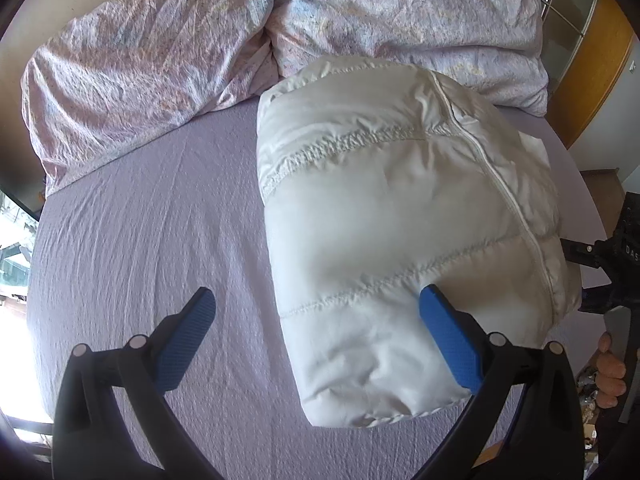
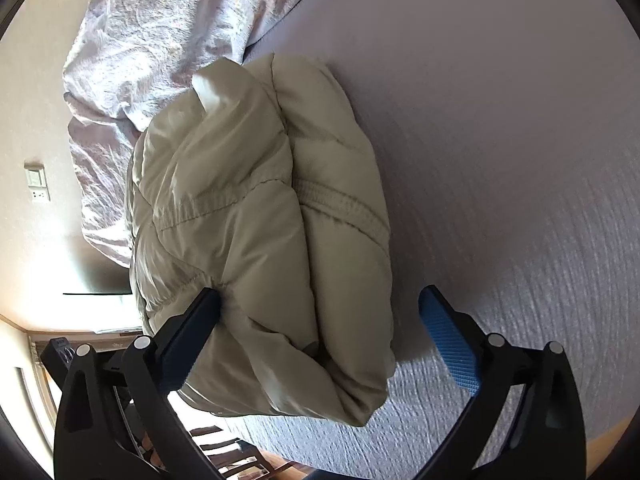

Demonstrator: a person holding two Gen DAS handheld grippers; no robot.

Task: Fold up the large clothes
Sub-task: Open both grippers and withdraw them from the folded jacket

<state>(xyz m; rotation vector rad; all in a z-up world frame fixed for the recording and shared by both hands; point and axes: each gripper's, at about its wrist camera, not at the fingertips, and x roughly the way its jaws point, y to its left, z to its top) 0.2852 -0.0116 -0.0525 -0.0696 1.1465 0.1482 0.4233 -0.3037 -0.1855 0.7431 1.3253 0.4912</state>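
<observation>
A white puffer jacket [image 1: 400, 208], folded into a thick bundle, lies on the lilac bed sheet [image 1: 140, 240]. My left gripper [image 1: 316, 292] is open at the bundle's near left corner. Its right finger [image 1: 448, 344] rests against the jacket and its left finger [image 1: 188, 332] hangs over bare sheet. In the right wrist view the jacket [image 2: 260, 220] looks beige. My right gripper [image 2: 320, 292] stands wide open around its near end: the left finger [image 2: 188, 340] touches the fabric, the right finger [image 2: 452, 344] is apart from it. A hand [image 1: 610, 372] holds that tool at the left wrist view's right edge.
A rumpled floral duvet [image 1: 152, 68] and pillow [image 1: 400, 12] are piled along the far side of the bed, just behind the jacket. A wooden door frame [image 1: 592, 80] stands at the right. Beyond the bed's edge are a wall switch [image 2: 37, 184] and a dark wooden chair [image 2: 232, 452].
</observation>
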